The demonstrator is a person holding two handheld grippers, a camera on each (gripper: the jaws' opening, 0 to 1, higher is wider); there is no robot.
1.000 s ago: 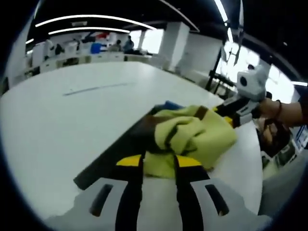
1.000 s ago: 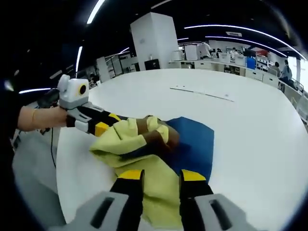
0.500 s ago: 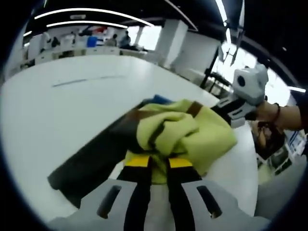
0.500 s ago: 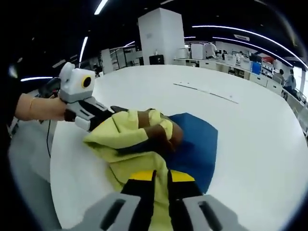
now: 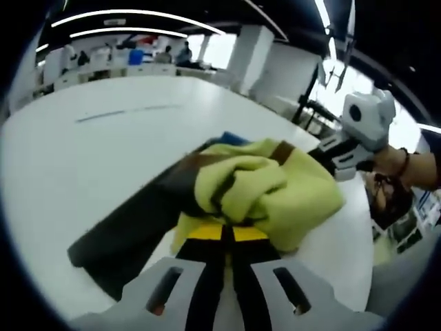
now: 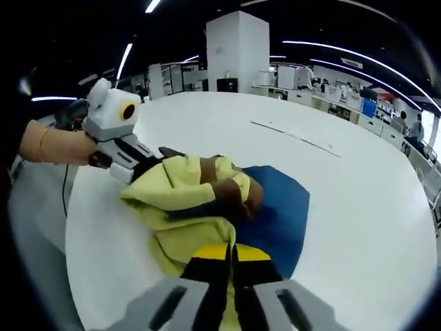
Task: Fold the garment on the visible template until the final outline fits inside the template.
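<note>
Partly covering the blue template (image 6: 279, 210), the bunched garment (image 6: 182, 207) is pinched by both tongs.

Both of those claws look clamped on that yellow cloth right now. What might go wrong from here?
The yellow-and-brown fabric garment sits bunched, not flat, so lifting could set creases or drop a fold. It already spills off the dark blue flat template toward the white table, so its outline may miss. The left gripper and right gripper may slip off a thin pinch.
</note>
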